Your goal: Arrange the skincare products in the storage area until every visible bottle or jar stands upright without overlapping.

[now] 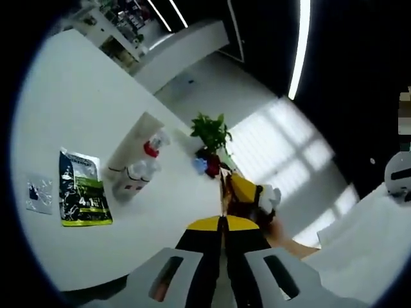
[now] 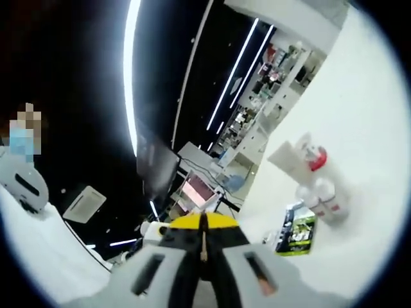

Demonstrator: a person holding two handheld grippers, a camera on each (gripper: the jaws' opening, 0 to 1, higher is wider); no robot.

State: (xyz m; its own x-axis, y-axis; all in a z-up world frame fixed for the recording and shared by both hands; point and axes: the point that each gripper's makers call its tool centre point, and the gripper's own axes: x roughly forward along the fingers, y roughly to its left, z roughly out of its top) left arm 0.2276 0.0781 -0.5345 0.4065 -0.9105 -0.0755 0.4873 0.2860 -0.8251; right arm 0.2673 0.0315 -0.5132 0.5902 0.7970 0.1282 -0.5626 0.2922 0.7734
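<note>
On the white table (image 1: 77, 96) stand two white-capped bottles (image 1: 137, 177) beside a tall white box (image 1: 131, 144) and a red-capped spray bottle (image 1: 152, 147). A green and black sachet (image 1: 83, 189) lies flat to their left. My left gripper (image 1: 223, 222) is above the table's edge, its yellow-tipped jaws shut with nothing between them. In the right gripper view the same bottles (image 2: 326, 196), spray bottle (image 2: 314, 157), box (image 2: 288, 157) and sachet (image 2: 297, 231) sit at the right. My right gripper (image 2: 203, 222) is shut and empty, well away from them.
A small clear packet (image 1: 40, 194) lies left of the sachet. A potted green plant (image 1: 210, 132) and a blue item (image 1: 200, 165) stand near the table's edge. A blurred yellow and white shape (image 1: 250, 194) with a hand (image 1: 282, 235) sits just past my left jaws. Shelves (image 2: 257, 109) line the background.
</note>
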